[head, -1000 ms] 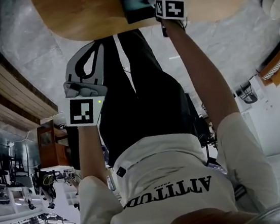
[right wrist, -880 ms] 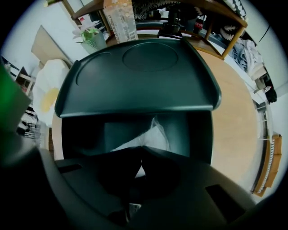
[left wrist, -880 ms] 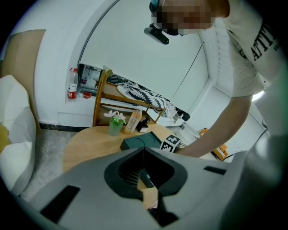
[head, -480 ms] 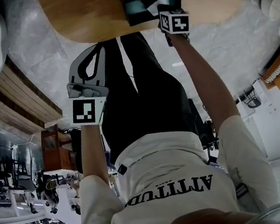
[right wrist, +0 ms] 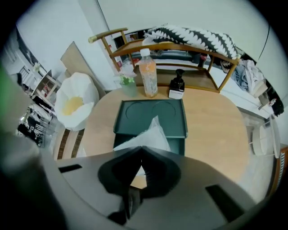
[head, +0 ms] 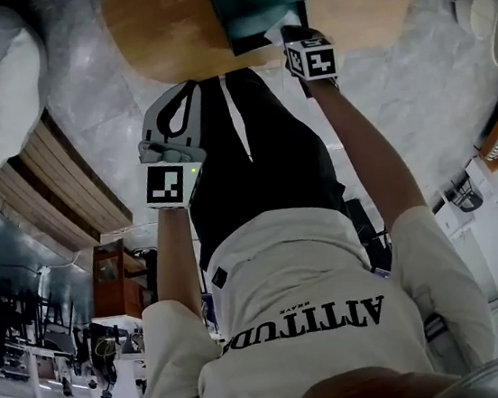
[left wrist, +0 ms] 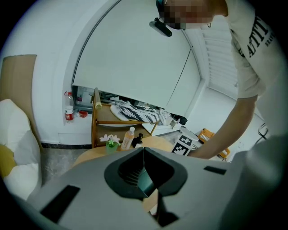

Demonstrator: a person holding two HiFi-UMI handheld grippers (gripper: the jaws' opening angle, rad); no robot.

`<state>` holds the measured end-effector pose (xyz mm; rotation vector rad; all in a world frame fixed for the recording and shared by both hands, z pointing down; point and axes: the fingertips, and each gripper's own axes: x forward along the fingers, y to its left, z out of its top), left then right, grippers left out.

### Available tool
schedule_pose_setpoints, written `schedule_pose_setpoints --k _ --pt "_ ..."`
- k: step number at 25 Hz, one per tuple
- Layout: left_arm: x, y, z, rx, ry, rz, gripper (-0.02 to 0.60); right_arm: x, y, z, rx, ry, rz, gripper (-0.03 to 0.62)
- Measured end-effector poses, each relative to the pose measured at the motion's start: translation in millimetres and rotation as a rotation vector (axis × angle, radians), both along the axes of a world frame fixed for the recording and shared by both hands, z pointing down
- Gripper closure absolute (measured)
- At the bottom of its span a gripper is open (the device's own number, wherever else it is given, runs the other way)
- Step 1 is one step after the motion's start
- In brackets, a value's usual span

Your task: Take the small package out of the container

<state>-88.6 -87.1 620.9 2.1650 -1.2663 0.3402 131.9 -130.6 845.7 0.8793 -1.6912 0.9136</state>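
The right tongs [right wrist: 141, 161] are pinched shut on the small white package [right wrist: 148, 137], held above the green container [right wrist: 150, 117] and seemingly clear of it; the left tongs [left wrist: 144, 152] are closed, empty; setting down remains.

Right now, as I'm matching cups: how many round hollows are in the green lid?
2, side by side in the green lid: the left hollow and the right hollow. The white package hides its near edge.

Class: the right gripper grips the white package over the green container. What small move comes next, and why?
Probably carry the package sideways toward bare table. The right gripper is shut on it, and it looks clear of the open container, yet it hangs directly over it.
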Motion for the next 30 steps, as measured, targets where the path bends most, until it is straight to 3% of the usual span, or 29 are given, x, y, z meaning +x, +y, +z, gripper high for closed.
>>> schedule_pose_setpoints --k 10,17,30 --pt "-16.6 17.3 -110.4 0.098 -0.001 0.021 0.558 -9.5 -13.3 -154.4 0.158 -0.076 -0.060 0.574" --pt "-44.7 32.1 -166.0 0.163 -0.044 0.039 0.558 -9.9 -18.9 -253.6 0.295 -0.119 -0.111 0.574" --pt "-69.8 34.0 -251.2 0.279 -0.018 0.045 0.558 -10.5 -31.6 -436.0 0.600 -0.245 -0.027 0.574"
